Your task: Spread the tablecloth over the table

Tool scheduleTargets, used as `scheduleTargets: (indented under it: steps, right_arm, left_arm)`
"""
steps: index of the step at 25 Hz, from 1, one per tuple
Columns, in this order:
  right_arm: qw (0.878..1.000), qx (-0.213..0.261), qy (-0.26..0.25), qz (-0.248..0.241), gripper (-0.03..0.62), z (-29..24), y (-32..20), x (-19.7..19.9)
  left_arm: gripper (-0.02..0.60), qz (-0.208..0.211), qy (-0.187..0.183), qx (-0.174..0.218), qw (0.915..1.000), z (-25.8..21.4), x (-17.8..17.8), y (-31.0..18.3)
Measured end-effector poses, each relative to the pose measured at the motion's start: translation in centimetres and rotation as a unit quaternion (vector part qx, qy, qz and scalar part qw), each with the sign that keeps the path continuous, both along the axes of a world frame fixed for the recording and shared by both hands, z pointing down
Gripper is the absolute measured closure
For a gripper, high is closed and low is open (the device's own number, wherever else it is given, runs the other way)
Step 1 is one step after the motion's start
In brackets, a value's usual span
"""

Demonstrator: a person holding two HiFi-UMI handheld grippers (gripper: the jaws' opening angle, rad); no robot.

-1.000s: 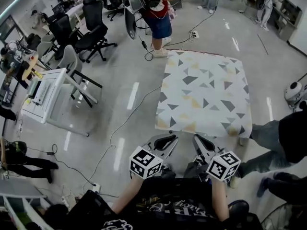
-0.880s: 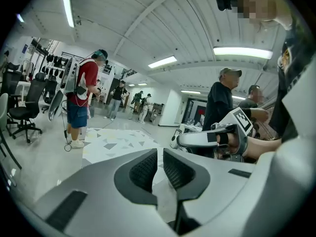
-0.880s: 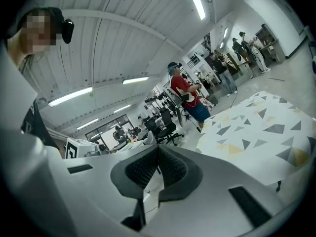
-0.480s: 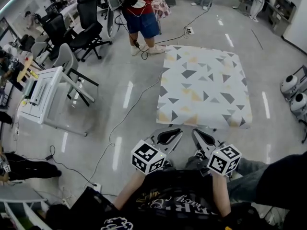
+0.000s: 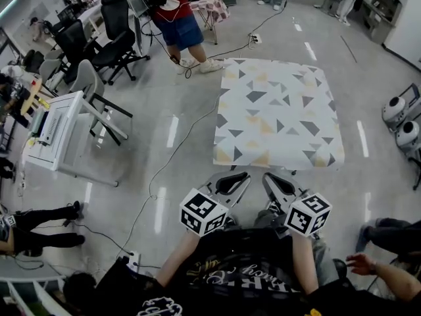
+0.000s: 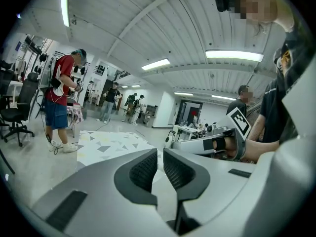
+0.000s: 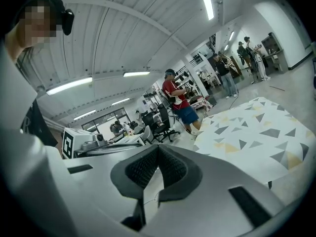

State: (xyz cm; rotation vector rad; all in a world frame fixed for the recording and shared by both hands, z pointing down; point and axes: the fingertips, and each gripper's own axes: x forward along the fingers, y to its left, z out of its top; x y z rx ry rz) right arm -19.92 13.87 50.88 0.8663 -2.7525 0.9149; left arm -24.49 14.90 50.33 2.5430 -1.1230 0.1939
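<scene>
The tablecloth [image 5: 276, 114], white with grey and yellow triangles, lies flat over the table ahead of me, its edges hanging down all round. It also shows in the left gripper view, tablecloth [image 6: 111, 144], and the right gripper view, tablecloth [image 7: 252, 132]. Both grippers are held close to my body, side by side, short of the cloth's near edge and not touching it. My left gripper [image 5: 231, 182] [image 6: 160, 152] shows a narrow slit between its pads with nothing in it. My right gripper [image 5: 275, 183] [image 7: 158, 149] has its pads meeting at the tips, empty.
A person in a red shirt [image 5: 172, 12] stands beyond the table's far left corner by office chairs [image 5: 112, 41]. A white desk [image 5: 59, 133] is at left, a cable [image 5: 170, 160] runs over the floor, white round machines [image 5: 400, 120] stand at right, and a hand [image 5: 365, 265] is at lower right.
The person in dark trousers by the table's near right corner has moved off to the lower right. The red-shirted person has shifted left. Grippers and cloth have barely moved.
</scene>
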Motion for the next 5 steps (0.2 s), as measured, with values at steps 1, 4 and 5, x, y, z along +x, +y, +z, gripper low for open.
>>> scheduleTargets:
  steps: [1,4,5]
  right_arm:
    - [1.0,0.0,0.0,0.0,0.58,0.01,0.12,0.07]
    - [1.0,0.0,0.0,0.001,0.58,0.08,0.51,0.31]
    - [1.0,0.0,0.001,0.002,0.58,0.1,0.64,0.39]
  left_arm:
    - [0.529,0.0,0.0,0.0,1.0,-0.02,0.08,0.08]
    - [0.529,0.003,0.0,0.003,1.0,-0.12,0.41,0.41]
    - [0.531,0.004,0.001,0.004,1.0,-0.16,0.53,0.53]
